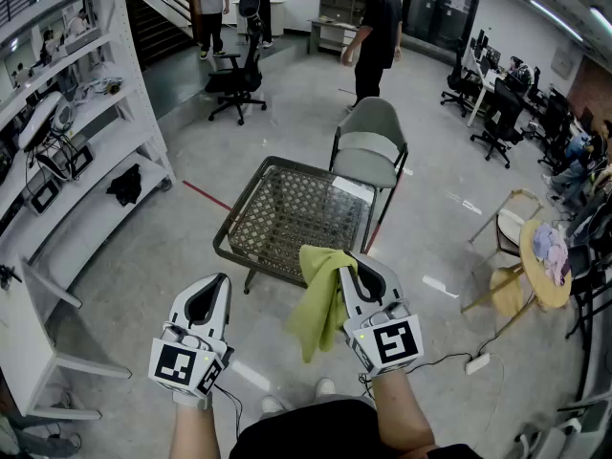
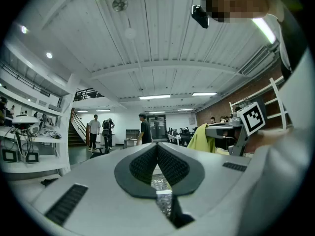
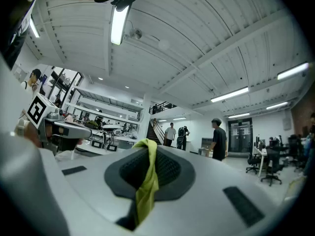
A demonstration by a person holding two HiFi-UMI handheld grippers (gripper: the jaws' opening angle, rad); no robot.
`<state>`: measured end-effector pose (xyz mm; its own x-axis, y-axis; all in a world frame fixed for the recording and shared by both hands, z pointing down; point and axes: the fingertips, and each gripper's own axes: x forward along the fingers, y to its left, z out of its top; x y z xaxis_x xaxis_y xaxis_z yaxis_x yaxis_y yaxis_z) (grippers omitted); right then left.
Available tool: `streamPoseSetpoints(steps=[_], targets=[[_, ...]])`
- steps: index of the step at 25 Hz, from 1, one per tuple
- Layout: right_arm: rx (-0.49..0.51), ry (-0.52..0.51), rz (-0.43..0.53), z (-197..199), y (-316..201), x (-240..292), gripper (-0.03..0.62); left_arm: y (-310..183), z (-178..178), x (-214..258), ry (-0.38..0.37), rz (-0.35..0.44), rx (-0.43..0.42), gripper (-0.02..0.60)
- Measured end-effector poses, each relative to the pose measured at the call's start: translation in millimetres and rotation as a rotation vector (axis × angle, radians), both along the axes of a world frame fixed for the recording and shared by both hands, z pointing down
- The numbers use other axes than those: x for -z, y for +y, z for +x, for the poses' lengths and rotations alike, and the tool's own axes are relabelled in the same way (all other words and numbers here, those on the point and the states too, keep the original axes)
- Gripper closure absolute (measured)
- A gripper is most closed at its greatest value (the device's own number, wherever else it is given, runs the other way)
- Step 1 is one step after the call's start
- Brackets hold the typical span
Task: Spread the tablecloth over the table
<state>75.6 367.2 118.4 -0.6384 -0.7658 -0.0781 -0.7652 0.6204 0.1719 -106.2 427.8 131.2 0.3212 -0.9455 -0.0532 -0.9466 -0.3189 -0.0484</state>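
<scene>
My right claw (image 1: 350,262) is clamped on a thin pinch of the yellow-green tablecloth (image 1: 319,304), which hangs bunched just short of the counter's (image 1: 237,207) near edge, while my left claw (image 1: 221,281) is pressed together on nothing. With one pinch only, I reckon the cloth may slip free or land in a heap unless the left takes another edge. The grey chair (image 1: 371,142) against the counter's far side could snag it; people (image 1: 379,27) stand well beyond.

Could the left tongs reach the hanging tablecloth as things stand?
Probably yes: the left tongs, shut and empty, have open air between them and the tablecloth hanging from the right tongs.
</scene>
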Motion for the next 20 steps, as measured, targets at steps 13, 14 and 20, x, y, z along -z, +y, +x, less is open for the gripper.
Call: streamPoseSetpoints(steps=[13, 14, 20], targets=[[0.024, -0.023, -0.005, 37.4, -27.4, 4.1, 0.580, -35.6, 38.1, -3.9, -0.011, -0.021, 0.012, 0.569], [0.037, -0.027, -0.004, 38.8, -28.8, 5.3, 0.580, -37.8, 41.4, -3.8, -0.013, -0.022, 0.017, 0.570], [0.108, -0.038, 0.012, 45.8, -37.7, 8.2, 0.580, -48.3, 59.9, -4.0, -0.022, -0.025, 0.060, 0.570]])
